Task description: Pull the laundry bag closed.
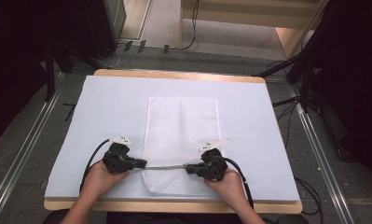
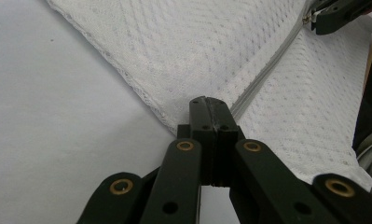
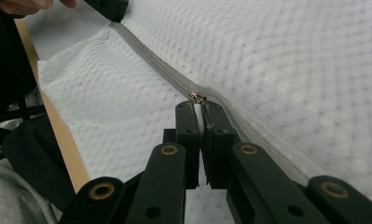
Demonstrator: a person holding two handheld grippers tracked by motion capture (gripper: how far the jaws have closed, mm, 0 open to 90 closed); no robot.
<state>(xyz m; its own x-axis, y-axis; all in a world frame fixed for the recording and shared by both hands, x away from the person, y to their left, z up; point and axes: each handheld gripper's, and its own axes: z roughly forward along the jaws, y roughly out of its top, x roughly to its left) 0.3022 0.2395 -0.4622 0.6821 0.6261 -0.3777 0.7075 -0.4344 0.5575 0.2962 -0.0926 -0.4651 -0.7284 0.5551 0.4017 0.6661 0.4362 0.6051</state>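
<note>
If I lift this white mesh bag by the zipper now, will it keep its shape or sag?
The white mesh bag will probably sag: it's thin, open-weave fabric lying flat. It looks light. The zipper, pinched by the left hand-held gripper and right hand-held gripper, may stay straighter only while pulled taut.

I can read no text, label, brand or number on anything in these views.

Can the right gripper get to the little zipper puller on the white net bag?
Yes, it looks that way. The right gripper already sits at the zipper pull on the mesh bag, jaws pinched on something white, probably its tab. Nothing blocks it.
</note>
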